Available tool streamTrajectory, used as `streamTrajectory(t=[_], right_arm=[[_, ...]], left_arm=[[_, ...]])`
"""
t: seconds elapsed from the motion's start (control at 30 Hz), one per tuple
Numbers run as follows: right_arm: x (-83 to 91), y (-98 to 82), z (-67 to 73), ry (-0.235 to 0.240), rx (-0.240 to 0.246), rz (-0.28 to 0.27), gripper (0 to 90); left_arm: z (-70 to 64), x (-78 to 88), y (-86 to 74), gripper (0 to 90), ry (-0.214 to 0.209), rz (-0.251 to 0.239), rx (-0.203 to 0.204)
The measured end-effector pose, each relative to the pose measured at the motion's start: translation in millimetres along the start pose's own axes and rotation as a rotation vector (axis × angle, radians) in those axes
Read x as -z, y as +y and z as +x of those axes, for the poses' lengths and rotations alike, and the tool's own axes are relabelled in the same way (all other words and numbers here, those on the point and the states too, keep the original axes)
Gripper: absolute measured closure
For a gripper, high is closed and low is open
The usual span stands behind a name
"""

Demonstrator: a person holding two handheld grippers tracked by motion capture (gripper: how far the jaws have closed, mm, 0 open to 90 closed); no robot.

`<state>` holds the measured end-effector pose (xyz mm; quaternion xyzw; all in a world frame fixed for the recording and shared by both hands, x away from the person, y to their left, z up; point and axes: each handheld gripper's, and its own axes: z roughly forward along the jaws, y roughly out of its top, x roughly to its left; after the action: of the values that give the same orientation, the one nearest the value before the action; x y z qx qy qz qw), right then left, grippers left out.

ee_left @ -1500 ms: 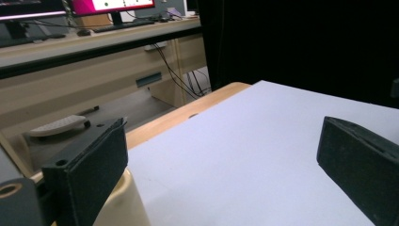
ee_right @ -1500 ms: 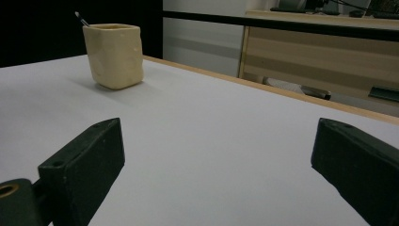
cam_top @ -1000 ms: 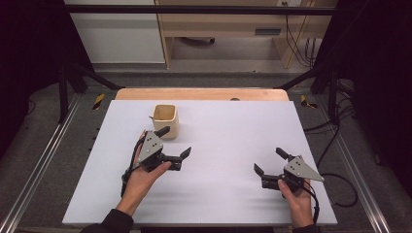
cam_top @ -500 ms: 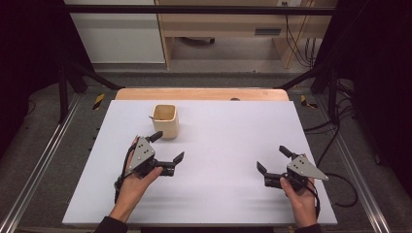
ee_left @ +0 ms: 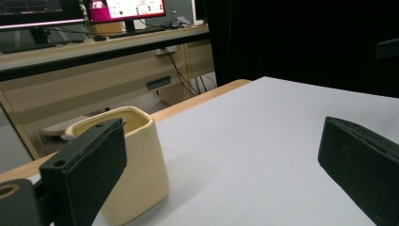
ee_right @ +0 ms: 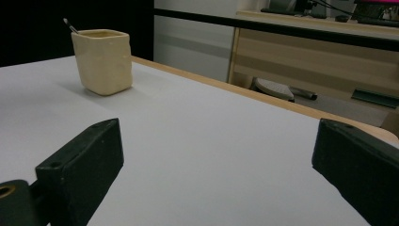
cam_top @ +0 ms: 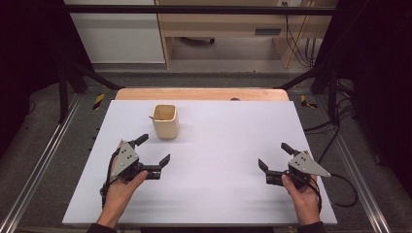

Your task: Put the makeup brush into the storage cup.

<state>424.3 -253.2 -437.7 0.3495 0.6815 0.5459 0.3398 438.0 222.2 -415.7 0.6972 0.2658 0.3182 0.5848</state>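
Cup (cam_top: 165,121): cream/pale yellow, squarish w/ rounded corners, open top, upright on the white worktop (cam_top: 218,160), far-left area, near the back edge. Thin stick-like item (cam_top: 152,117) pokes out over its left rim; can't tell what it is. In the left gripper view the cup (ee_left: 136,174) sits close, partly behind one jaw. In the right gripper view it (ee_right: 102,61) stands far off, glossy, slightly uneven walls.

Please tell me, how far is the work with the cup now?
The cup stands upright on the table with a thin stick poking out of it, so that part looks done. Nothing is in hand: the left gripper and right gripper are both open and apart from the cup. Little seems left.
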Motion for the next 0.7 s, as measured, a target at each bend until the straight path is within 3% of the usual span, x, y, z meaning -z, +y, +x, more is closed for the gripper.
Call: streamTrajectory(t=[0.7], right_arm=[[14.2,-1.9,-12.5,-0.026,-0.011,0.0,2.9]], left_arm=[[21.7,41.6,-24.0,1.6,0.089,-0.009,0.015]])
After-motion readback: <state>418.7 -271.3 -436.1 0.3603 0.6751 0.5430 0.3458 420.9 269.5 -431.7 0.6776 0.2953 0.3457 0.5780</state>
